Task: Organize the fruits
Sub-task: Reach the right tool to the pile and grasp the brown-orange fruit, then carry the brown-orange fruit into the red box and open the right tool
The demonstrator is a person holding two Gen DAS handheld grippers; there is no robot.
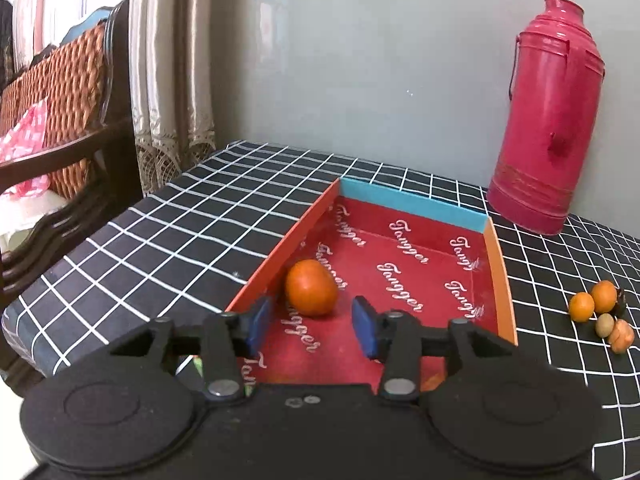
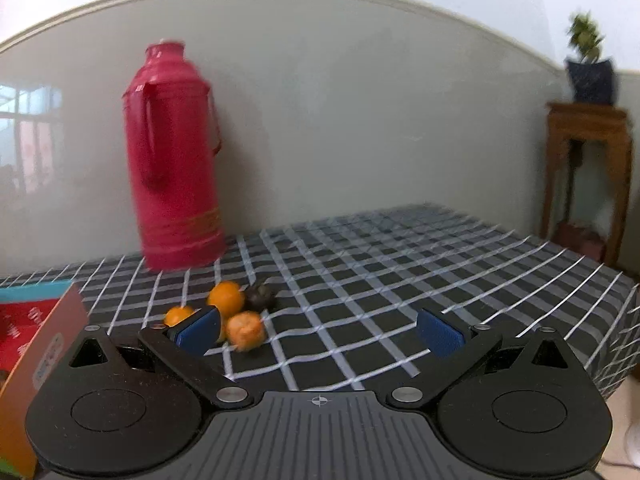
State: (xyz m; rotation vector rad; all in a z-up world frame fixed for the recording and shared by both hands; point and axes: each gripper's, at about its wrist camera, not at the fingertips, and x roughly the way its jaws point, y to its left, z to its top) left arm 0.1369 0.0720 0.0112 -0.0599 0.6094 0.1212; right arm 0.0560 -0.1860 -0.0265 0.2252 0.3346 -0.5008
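An orange (image 1: pixel 311 287) lies in the red box (image 1: pixel 404 216), against its left wall. My left gripper (image 1: pixel 314 326) is open just above and behind it, the fruit free between the blue pads. A small pile of fruits (image 1: pixel 602 312) lies on the checked cloth right of the box. In the right wrist view the pile shows two oranges (image 2: pixel 226 298), a peeled-looking orange piece (image 2: pixel 245 330) and a dark fruit (image 2: pixel 261 297). My right gripper (image 2: pixel 320 332) is open and empty, its left pad (image 2: pixel 199 330) beside the pile.
A tall red thermos (image 1: pixel 548 120) stands at the wall behind the box; it also shows in the right wrist view (image 2: pixel 176 160). The box's corner (image 2: pixel 44 344) is at the left. A wicker chair (image 1: pixel 60 92) stands left of the table. A wooden stand with a plant (image 2: pixel 588 160) is at the far right.
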